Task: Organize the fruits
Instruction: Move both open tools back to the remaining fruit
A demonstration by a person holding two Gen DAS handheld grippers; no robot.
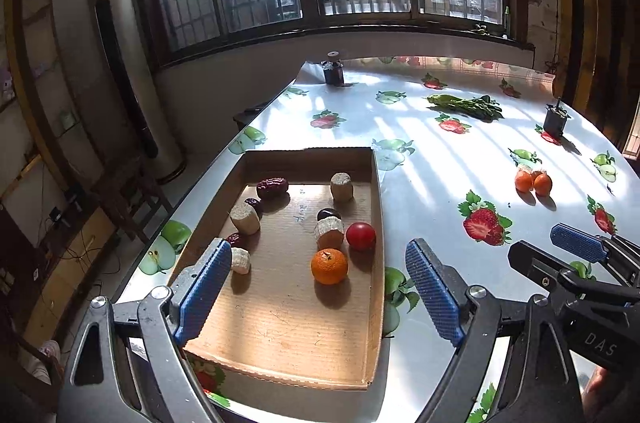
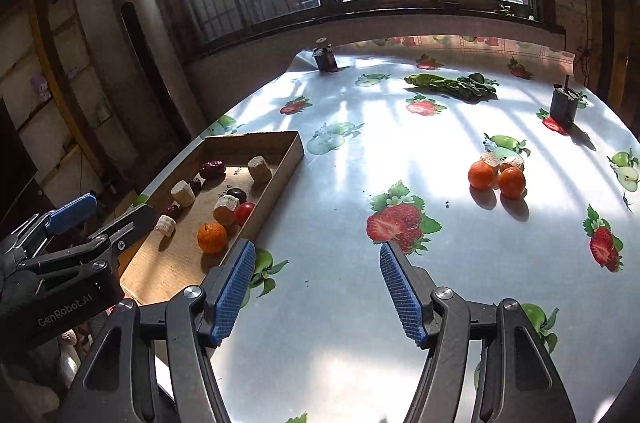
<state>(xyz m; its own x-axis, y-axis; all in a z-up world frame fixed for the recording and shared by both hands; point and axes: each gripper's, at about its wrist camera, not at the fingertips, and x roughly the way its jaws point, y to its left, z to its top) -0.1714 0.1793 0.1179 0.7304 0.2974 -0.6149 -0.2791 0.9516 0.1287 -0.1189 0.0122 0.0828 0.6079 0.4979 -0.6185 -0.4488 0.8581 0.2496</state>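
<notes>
A shallow cardboard tray lies at the table's left edge. It holds an orange, a red tomato, dark red dates, a dark plum and several beige cut chunks. Two more oranges with pale chunks lie on the tablecloth at right. My left gripper is open and empty above the tray's near end. My right gripper is open and empty over the bare tablecloth, right of the tray.
Leafy greens lie far back on the table. Two small dark containers stand at the back left and back right. The table's left edge drops off beside the tray. The cloth carries printed fruit pictures.
</notes>
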